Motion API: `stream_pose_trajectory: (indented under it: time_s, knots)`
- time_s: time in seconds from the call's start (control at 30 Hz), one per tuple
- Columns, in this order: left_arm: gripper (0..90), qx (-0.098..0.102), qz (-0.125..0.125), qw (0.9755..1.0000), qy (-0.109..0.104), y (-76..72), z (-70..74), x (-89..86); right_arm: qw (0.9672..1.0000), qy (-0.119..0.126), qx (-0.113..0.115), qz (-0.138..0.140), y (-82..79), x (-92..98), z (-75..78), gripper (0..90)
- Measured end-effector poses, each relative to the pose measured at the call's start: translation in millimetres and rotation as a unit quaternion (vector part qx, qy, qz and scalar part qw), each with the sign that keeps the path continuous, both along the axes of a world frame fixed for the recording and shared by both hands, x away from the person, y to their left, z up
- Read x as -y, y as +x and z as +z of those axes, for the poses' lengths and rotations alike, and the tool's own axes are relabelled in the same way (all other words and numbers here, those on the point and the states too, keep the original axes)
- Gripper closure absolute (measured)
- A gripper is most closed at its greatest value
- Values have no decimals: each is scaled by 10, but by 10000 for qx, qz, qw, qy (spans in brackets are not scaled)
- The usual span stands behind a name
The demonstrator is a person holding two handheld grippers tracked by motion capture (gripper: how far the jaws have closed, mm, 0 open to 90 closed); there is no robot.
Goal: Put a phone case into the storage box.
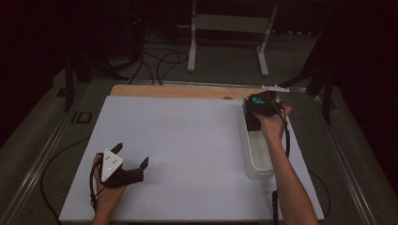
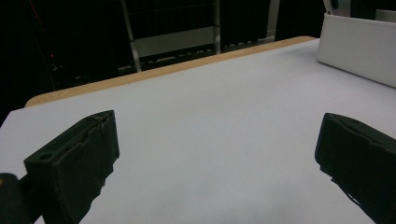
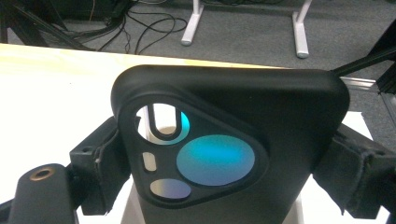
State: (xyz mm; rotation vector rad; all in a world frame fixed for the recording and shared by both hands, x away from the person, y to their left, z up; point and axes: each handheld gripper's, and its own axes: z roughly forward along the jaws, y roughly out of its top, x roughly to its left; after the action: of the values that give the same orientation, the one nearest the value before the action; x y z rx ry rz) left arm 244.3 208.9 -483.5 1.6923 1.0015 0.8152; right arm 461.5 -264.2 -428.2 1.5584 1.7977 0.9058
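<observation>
My right tool (image 3: 224,177) clamps phone case (image 3: 261,116) over bin (image 1: 258,154); left tool (image 1: 133,159) apart, idle. Next: lift clear, place on surface (image 1: 187,140).

Phone case (image 3: 261,107) in my right gripper (image 3: 224,163): matt black, smooth, rubbery-looking plastic. Its camera lenses (image 3: 215,159), centre frame: glossy glass. Table (image 1: 187,140): matt white sheet, pale wood edge. Bin (image 1: 257,159): translucent white plastic.
</observation>
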Motion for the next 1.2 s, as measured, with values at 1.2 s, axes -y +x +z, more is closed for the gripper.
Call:
stream_pose_trajectory:
  time_s: [1.2]
  knots:
    - [2, 12, -7, 10000, 6, -10, 5, -4, 9999, -109, -94, 49, 118, -68, -104, 114]
